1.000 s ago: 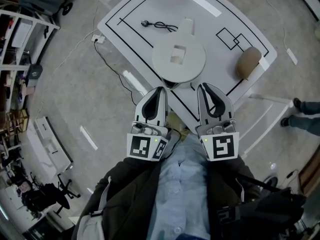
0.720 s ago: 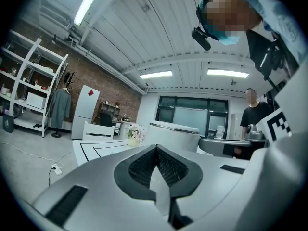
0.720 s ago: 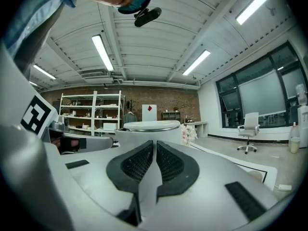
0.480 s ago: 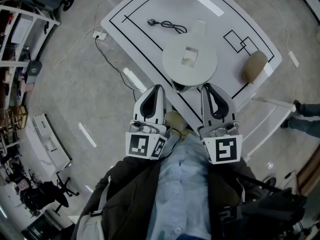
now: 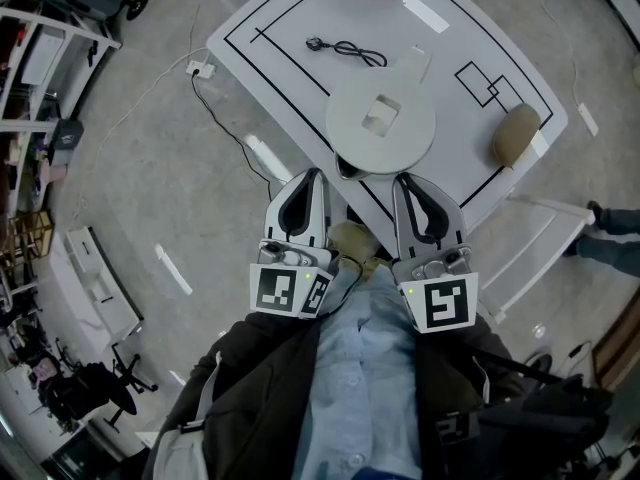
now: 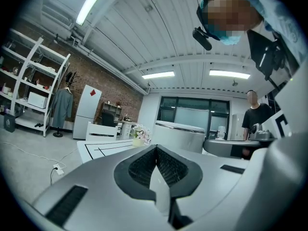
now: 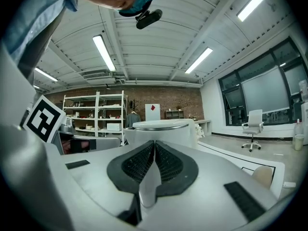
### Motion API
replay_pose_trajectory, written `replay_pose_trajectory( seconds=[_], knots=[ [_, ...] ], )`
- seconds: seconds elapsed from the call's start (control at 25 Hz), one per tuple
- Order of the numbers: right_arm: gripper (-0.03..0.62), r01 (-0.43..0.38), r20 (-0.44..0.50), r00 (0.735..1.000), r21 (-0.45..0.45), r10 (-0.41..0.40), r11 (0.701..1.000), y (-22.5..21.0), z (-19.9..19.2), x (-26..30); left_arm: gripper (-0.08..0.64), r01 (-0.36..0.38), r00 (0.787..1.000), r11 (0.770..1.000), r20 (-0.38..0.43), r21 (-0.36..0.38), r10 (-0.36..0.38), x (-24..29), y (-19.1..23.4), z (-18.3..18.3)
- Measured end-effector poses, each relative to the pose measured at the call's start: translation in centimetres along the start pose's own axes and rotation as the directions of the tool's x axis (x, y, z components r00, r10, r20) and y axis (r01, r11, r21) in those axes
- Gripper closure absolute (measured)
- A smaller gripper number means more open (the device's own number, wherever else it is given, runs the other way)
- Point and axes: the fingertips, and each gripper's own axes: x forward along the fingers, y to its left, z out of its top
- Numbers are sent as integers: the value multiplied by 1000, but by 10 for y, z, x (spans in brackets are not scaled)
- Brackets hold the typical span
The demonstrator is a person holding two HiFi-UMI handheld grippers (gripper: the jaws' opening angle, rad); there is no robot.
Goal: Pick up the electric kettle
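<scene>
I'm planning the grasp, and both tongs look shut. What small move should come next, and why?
Probably open the tongs of the right gripper. They are shut and empty, just short of the electric kettle, which stands untouched near the closest corner of the table. Shut tongs cannot take hold of it.

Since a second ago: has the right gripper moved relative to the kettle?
Yes. In the head view the right gripper has slid left against the electric kettle, from under its right rim toward its middle.
</scene>
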Motion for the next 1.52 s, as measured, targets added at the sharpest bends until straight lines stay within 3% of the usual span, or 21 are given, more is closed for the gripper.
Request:
replay_pose_trajectory(
  seconds=[0.6, 1.08, 1.52],
  knots=[
    [566, -45, 0, 999, 27, 45, 999, 12, -2, 3, 555, -14, 1000, 1000, 0, 4, 14, -5, 3, 4],
    [566, -64, -97, 993, 108, 74, 992, 7, -33, -29, 555, 16, 999, 999, -38, -29, -17, -16, -35, -14],
    [566, 26, -95, 995, 96, -17, 995, -24, -32, -94, 555, 55, 998, 997, -32, -61, -57, -34, -89, -23]
  ],
)
